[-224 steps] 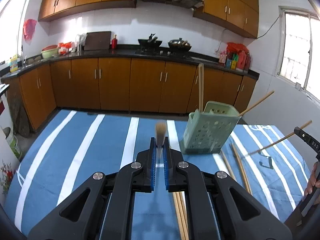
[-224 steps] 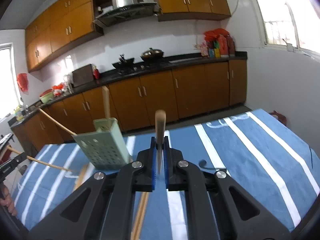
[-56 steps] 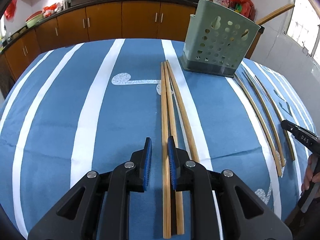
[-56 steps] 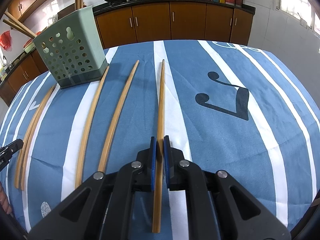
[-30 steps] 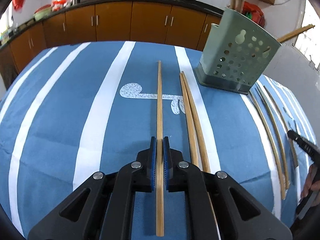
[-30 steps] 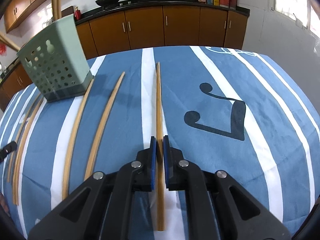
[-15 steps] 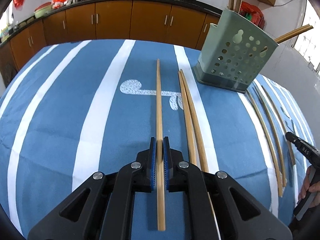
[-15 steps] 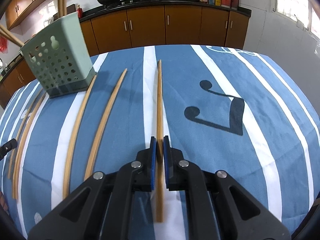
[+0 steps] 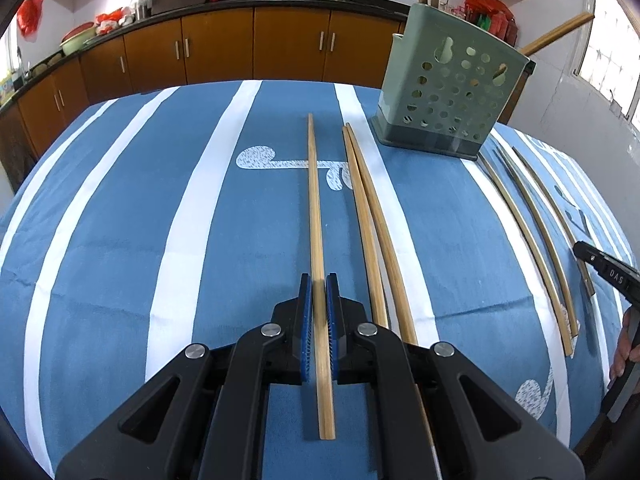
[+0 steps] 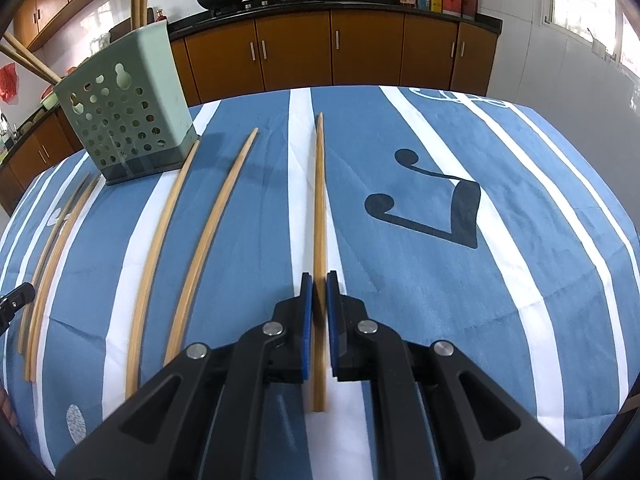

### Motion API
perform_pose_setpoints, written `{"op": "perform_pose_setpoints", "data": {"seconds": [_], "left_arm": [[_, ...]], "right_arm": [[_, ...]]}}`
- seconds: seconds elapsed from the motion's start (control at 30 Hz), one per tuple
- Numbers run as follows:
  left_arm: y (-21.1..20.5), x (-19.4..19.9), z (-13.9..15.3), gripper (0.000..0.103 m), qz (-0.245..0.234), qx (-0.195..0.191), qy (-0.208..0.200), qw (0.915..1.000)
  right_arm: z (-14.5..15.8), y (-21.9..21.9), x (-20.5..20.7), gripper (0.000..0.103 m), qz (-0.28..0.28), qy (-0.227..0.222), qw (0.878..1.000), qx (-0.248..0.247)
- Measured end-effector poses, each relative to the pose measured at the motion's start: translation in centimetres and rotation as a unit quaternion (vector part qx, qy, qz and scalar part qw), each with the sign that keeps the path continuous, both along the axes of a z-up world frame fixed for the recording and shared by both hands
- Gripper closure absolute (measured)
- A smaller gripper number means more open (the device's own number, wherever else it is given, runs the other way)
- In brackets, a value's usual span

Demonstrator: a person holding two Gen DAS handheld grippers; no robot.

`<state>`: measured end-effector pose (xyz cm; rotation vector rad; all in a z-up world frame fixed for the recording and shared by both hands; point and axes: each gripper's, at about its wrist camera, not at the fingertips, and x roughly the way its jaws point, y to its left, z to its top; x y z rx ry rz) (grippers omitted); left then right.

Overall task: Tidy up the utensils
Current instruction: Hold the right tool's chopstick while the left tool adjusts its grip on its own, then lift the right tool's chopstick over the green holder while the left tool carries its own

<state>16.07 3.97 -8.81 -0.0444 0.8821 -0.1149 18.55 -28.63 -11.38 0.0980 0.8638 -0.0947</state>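
My left gripper [image 9: 319, 286] is shut on a long wooden chopstick [image 9: 314, 200] that points away over the blue striped tablecloth. Two more chopsticks [image 9: 370, 216] lie just right of it. My right gripper [image 10: 319, 285] is shut on another wooden chopstick [image 10: 319, 200], held the same way. Two loose chopsticks [image 10: 192, 236] lie to its left. The pale green perforated utensil holder [image 9: 450, 84] [image 10: 126, 104] stands upright at the far side of the table, with several chopsticks sticking out of its top.
Further chopsticks [image 9: 532, 236] lie right of the holder in the left wrist view. The other gripper's tip [image 9: 604, 270] and a hand [image 9: 624, 344] show at the right edge. Kitchen cabinets [image 9: 256, 48] and a stove top run behind the table.
Both grippers stay shut on their chopsticks. In each view the held chopstick has lifted slightly off the cloth, and the table and holder have shifted only a little.
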Motion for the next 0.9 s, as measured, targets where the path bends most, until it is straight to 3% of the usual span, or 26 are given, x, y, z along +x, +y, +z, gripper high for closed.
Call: {"op": "perform_pose_setpoints", "data": {"seconds": [0.1,0.23,0.9], "left_arm": [[-0.2,0.0,0.0,0.096,-0.007,0.012,0.0,0.9999],[0.4,-0.1,0.5,0.096,-0.005,-0.004,0.003,1.0],[1.2,-1.1,5.9,0.096,-0.004,-0.035,-0.079,0.9962]], "right_arm": [[0.1,-0.1,-0.1,0.095,0.0,0.0,1.0,0.003],[1.3,-0.3,-0.9,0.095,-0.001,-0.019,1.0,0.011],[6.6,-1.1,-2.6,0.095,-0.007,-0.103,0.994,0.025]]}}
